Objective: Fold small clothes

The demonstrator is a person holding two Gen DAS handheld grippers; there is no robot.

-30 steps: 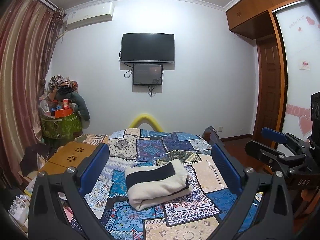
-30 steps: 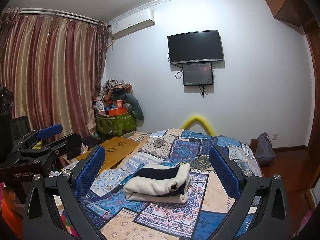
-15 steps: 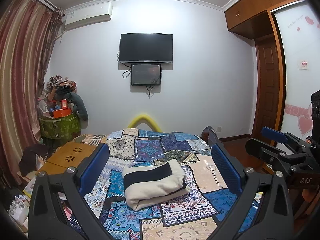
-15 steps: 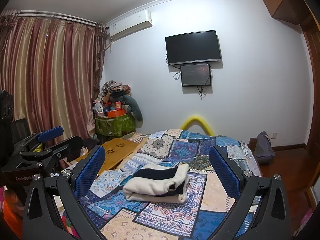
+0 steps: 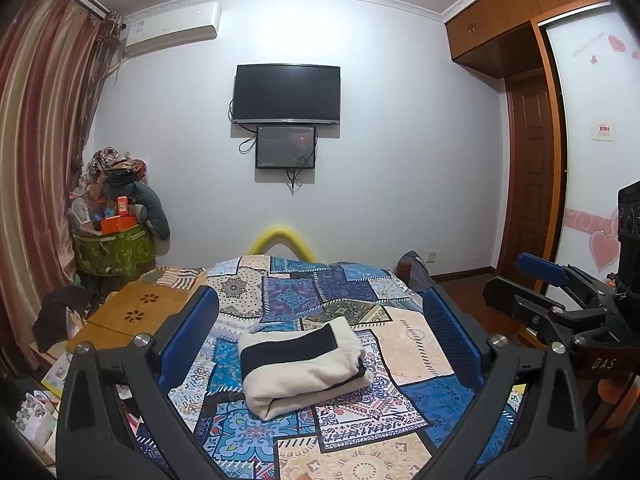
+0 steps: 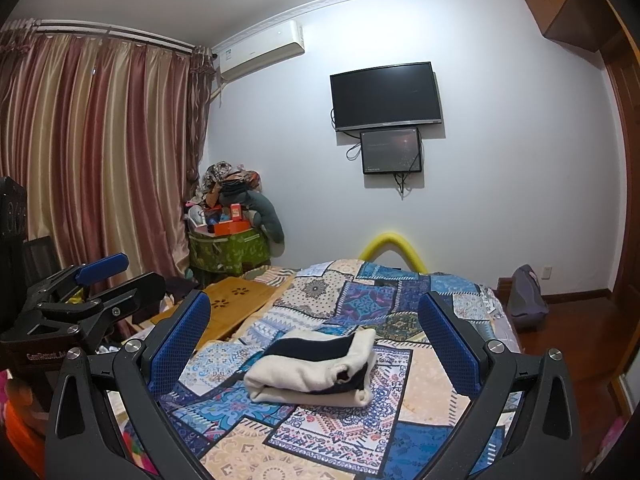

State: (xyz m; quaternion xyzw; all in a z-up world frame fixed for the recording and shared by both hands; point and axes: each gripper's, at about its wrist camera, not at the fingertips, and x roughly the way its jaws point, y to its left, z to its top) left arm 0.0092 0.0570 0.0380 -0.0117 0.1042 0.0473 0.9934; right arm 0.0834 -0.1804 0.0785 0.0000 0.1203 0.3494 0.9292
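The folded cream-and-black garment (image 5: 302, 364) lies mid-bed on the patchwork bedspread (image 5: 412, 344), bare quilt all around it, its long axis running left to right. Left gripper (image 5: 320, 340) and right gripper (image 6: 314, 340) hover above it, each spread wide with nothing held.

The folded garment (image 5: 300, 364) is cream with a broad black band across it. It sits on a patchwork bedspread (image 5: 412, 344) of blue, purple, beige and teal squares, each printed with medallions, zigzags or paisley. Both grippers, the left gripper (image 5: 320, 336) and the right gripper (image 6: 314, 344), are black with bright blue ribbed pads (image 6: 180, 340). The curtains (image 6: 100, 152) are striped in dusty rose and gold. The wall (image 5: 400, 160) is pale grey-white, the television (image 5: 286, 94) black, the wardrobe (image 5: 520, 16) warm orange-brown. A yellow arch (image 5: 280, 240) peeks above the bed's far edge, and a green leaf-patterned basket (image 5: 114, 252) holds an orange box (image 5: 118, 222)
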